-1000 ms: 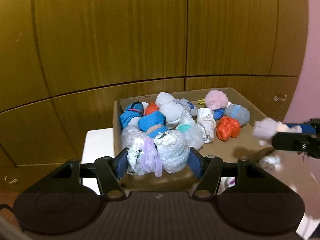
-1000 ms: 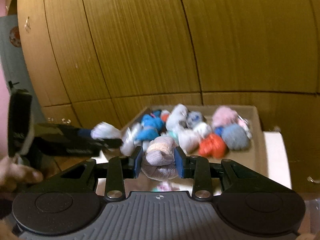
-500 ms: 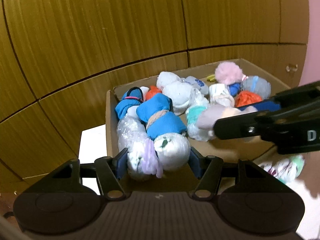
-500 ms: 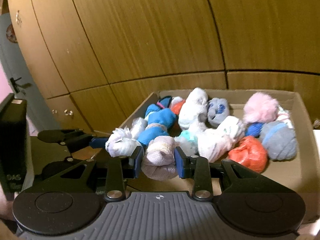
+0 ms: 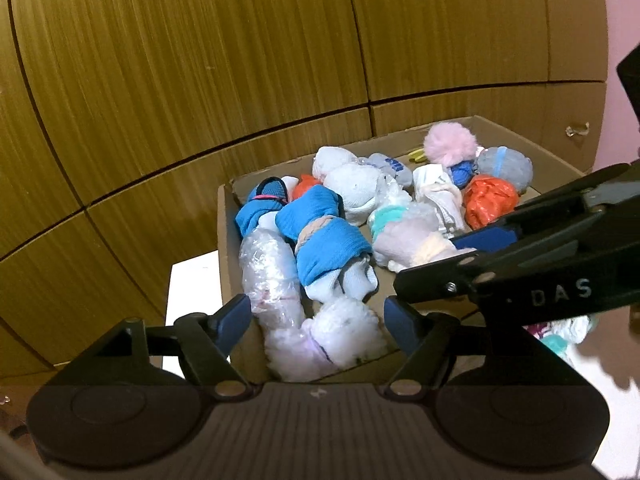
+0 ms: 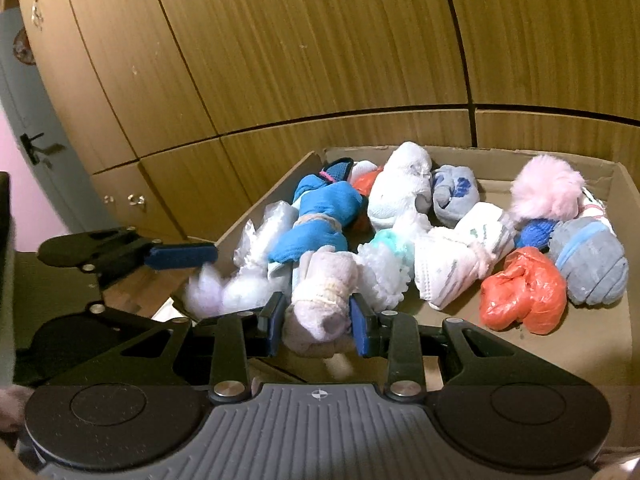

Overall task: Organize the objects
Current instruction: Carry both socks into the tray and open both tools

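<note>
Bundles of rolled socks and bagged cloth fill the box (image 6: 624, 200), and the white-lilac bundle (image 5: 328, 340) that the left tongs (image 5: 318, 316) clamped half a second ago now lies loose between their parted fingers, at the box's near left corner. That suggests one more item is delivered and the left tongs are free for another. The right tongs (image 6: 318, 320) are clamped on a pale beige sock roll (image 6: 320, 300), now lower and further over the box's near edge than before; I judge it is about to be let go beside the blue bundle (image 6: 320, 216). From the left camera the right tongs' body covers the near right part of the box and the tabletop beyond it, where only a scrap of white and teal cloth (image 5: 560, 332) shows. Whether the white-lilac bundle rests fully inside the box or on its near wall is hard to tell, since it is blurred in the right view.
</note>
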A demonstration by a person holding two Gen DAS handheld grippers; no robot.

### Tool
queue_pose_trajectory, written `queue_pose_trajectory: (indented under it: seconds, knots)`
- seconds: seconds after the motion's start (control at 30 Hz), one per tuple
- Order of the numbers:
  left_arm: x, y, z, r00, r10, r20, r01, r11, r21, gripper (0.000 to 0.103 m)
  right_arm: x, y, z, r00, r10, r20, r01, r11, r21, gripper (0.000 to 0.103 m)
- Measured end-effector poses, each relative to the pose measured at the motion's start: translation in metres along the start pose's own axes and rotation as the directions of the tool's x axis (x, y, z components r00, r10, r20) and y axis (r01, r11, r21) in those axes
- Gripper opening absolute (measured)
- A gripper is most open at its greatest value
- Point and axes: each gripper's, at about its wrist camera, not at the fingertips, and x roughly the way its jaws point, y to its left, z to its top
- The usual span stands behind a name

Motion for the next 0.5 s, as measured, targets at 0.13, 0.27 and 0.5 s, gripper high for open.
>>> queue_pose_trajectory:
  seconds: [0.13, 0.27, 0.5]
  knots:
    - [0.0, 0.0001, 0.0009, 1.0, 0.004, -0.008, -0.004, 1.0, 0.003, 0.071, 0.0026, 0.0001, 0.0, 1.0, 0.0, -0.01, 0.0, 1.0, -0.002, 0.041]
    - [-0.002, -0.0004, -0.0004, 1.0, 0.009, -0.008, -0.009, 1.0, 0.002, 0.071, 0.0058, -0.0013, 0.0007, 1.0, 0.0, -0.027, -0.001, 1.0, -0.005, 0.041]
    - [-0.0065, 0.0029, -0.0019, 0.999, 0.032, -0.006, -0.032, 0.999, -0.012, 0.081, 0.0067, 0.0038, 0.0023, 0.999, -0.001, -0.049, -0.001, 1.0, -0.029, 0.041]
